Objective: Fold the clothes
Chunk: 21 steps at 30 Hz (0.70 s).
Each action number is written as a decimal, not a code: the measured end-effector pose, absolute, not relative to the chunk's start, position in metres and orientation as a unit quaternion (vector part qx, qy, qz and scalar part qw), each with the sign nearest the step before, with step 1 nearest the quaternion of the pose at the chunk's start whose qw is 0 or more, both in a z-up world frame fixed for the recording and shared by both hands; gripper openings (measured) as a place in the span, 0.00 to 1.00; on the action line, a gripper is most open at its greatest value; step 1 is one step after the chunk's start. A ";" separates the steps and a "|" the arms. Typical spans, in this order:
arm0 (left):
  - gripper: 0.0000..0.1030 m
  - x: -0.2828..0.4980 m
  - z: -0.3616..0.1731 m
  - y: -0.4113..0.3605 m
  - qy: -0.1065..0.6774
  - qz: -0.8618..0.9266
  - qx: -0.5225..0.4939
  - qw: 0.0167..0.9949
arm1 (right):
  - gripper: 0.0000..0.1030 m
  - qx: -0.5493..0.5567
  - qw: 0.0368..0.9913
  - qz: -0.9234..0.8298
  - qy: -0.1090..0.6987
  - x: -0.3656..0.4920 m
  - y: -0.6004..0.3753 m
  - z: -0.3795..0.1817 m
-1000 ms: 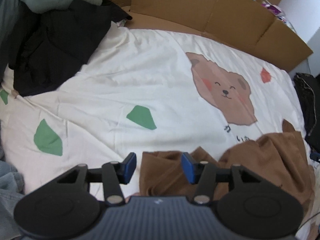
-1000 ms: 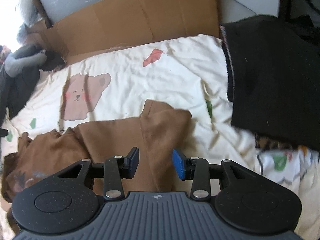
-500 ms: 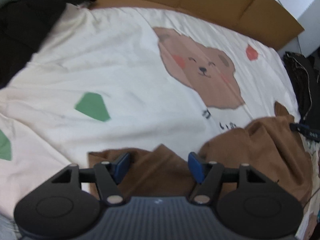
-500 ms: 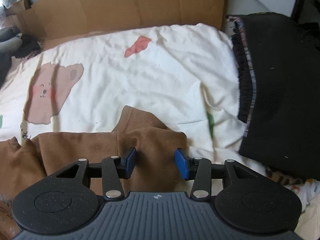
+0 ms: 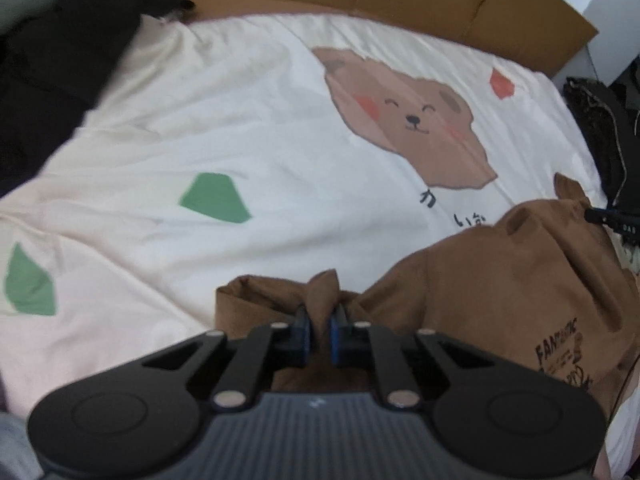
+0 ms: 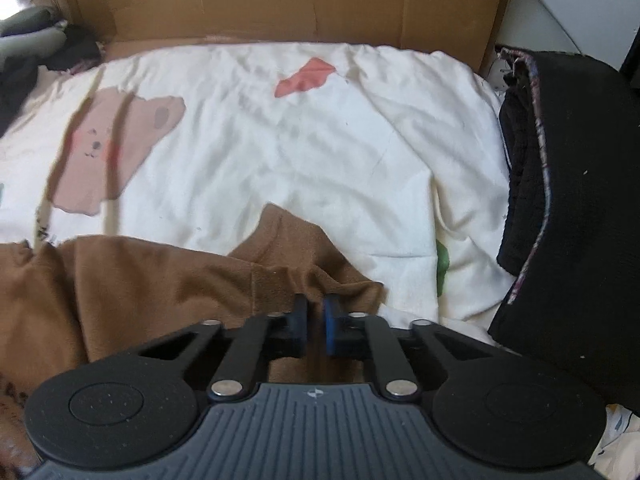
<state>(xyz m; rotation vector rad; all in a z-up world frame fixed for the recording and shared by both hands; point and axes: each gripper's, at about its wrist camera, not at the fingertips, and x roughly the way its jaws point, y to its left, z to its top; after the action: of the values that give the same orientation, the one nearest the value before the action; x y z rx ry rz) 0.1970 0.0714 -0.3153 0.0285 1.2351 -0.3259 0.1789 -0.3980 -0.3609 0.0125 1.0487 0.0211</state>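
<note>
We had the brown shirt lying crumpled on the bed's cream bear-print cover. Our left tongs were closing, a raised fold of the shirt pinched between them. Our right tongs had clamped narrow on the shirt's other edge, beside a black garment.
</note>
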 end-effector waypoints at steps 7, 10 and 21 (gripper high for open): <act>0.07 0.175 -0.282 0.120 0.568 -0.105 0.015 0.816 | 0.03 0.012 0.880 -0.019 0.474 0.153 -0.416 -0.325; 0.07 0.162 -0.276 0.141 0.574 -0.083 0.013 0.814 | 0.03 0.016 0.881 -0.032 0.472 0.141 -0.425 -0.314; 0.07 0.130 -0.275 0.181 0.597 -0.059 0.013 0.800 | 0.03 0.008 0.871 -0.067 0.487 0.101 -0.439 -0.299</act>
<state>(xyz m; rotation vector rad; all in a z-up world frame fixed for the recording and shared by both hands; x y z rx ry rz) 0.1301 0.1808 -0.2746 0.0270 1.2817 -0.1273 0.1014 -0.4389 -0.2991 0.0176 1.0185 -0.1408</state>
